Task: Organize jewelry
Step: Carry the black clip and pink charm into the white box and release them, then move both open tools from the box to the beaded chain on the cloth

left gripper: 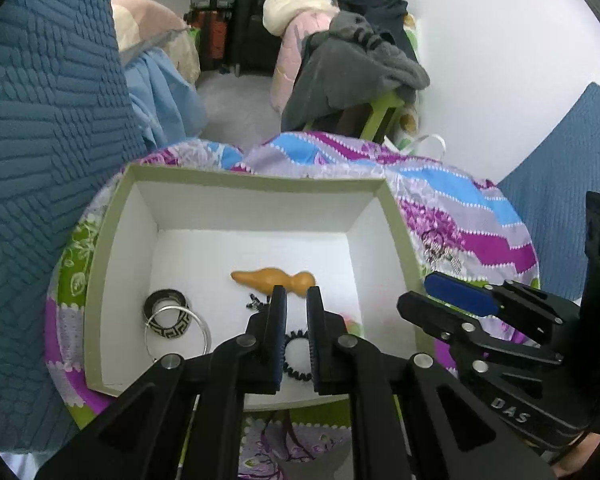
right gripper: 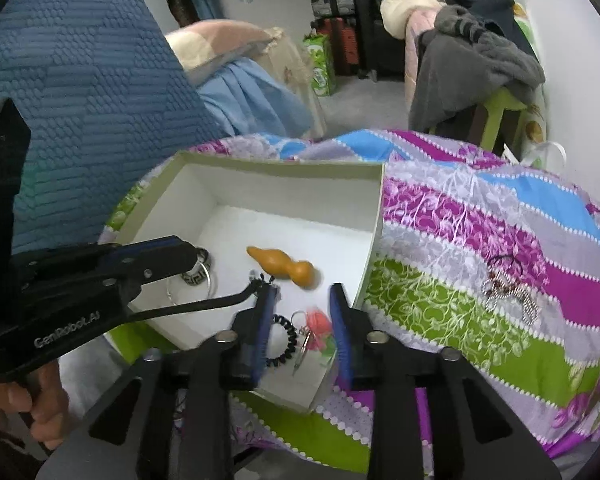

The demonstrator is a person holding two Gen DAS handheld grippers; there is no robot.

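Observation:
A white open box (left gripper: 100, 248) (right gripper: 376, 216) sits on a patterned cloth. Inside lie an orange gourd pendant (left gripper: 274, 278) (right gripper: 286, 266), a black-and-white patterned bangle (left gripper: 167, 312) with a thin silver bangle (left gripper: 202, 326), a black coil hair tie (left gripper: 296, 372) (right gripper: 282, 344) and a pink charm on a key ring (right gripper: 316, 328). My left gripper (left gripper: 296, 298) hovers over the box, jaws slightly apart and empty; a black cord trails from the gourd. My right gripper (right gripper: 302, 292) is open over the box's near right corner. A beaded jewelry piece (left gripper: 440, 250) (right gripper: 508, 288) lies on the cloth right of the box.
The box rests on a purple, blue and green cloth (right gripper: 480, 240) over a round surface. Blue textured bedding (left gripper: 40, 120) lies left. A green chair with grey clothes (left gripper: 356, 72) and luggage stand behind.

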